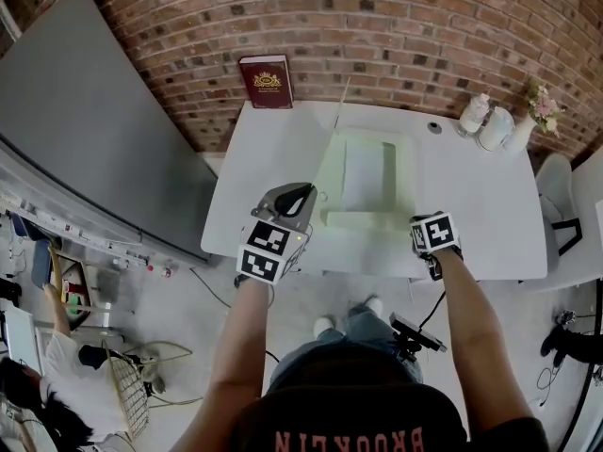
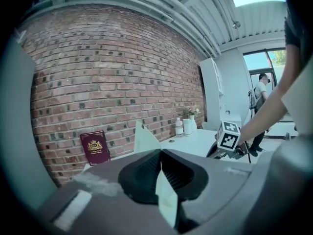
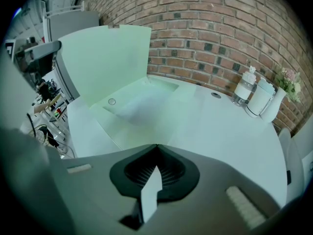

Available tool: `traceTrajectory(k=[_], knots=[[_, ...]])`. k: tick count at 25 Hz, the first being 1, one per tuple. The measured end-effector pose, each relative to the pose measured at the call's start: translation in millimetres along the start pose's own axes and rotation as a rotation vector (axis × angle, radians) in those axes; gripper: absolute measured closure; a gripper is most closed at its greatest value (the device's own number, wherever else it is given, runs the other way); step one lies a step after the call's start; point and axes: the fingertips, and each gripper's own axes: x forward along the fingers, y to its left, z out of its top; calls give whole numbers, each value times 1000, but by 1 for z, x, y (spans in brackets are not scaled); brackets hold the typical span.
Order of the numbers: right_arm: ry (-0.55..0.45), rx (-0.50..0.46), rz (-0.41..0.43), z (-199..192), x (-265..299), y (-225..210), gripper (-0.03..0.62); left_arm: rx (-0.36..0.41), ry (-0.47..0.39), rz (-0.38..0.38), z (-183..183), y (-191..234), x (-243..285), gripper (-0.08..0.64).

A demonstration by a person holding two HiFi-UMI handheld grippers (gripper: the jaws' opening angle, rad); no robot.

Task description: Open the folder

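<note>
Table (image 1: 476,210) lies open right of the folder (image 1: 367,182) and its upright cover (image 3: 105,62); bottle (image 1: 474,113) and cup (image 1: 497,128) crowd the far corner.
</note>
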Motion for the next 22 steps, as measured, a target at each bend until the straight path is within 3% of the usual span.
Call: traceTrajectory(k=[8,22], knots=[[-15,-31,17,1,-1,0,591,-38,7,92,-6,23,-10,552],[22,-111,119,2,2,5,591,-192,47,335,-32,65,-34,554]])
